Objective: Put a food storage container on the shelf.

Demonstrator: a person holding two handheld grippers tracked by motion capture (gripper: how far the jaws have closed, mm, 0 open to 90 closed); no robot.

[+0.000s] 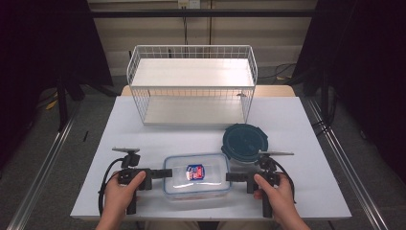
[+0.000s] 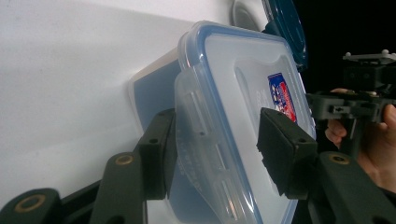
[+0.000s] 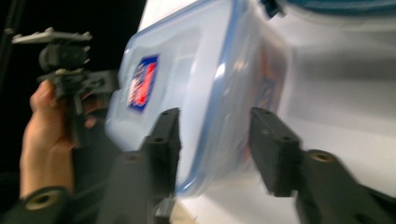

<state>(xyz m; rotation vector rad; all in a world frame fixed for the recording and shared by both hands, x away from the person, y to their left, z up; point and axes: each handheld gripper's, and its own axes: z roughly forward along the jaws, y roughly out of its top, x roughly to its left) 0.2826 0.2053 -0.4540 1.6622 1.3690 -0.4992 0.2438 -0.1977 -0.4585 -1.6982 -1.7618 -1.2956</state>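
A clear box (image 1: pixel 196 175) with a snap lid is seen at the lower centre of the high view, on a white table (image 1: pixel 297 124). It is flanked by 2 grippers: the left gripper (image 1: pixel 160 173) and right gripper (image 1: pixel 231 177), jaws half spread around its short ends, pressing unconfirmed. The box is judged light, stiff, slippery; end latches (image 2: pixel 198 135) suit gripping.

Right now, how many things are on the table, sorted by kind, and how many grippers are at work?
Food containers: 2, a clear rectangular container with a blue-rimmed lid and a round container with a dark teal lid.
Wire racks: 1, the white two-tier rack.
Grippers: 2, the left gripper and the right gripper, one at each short end of the rectangular container.
Total: 5.
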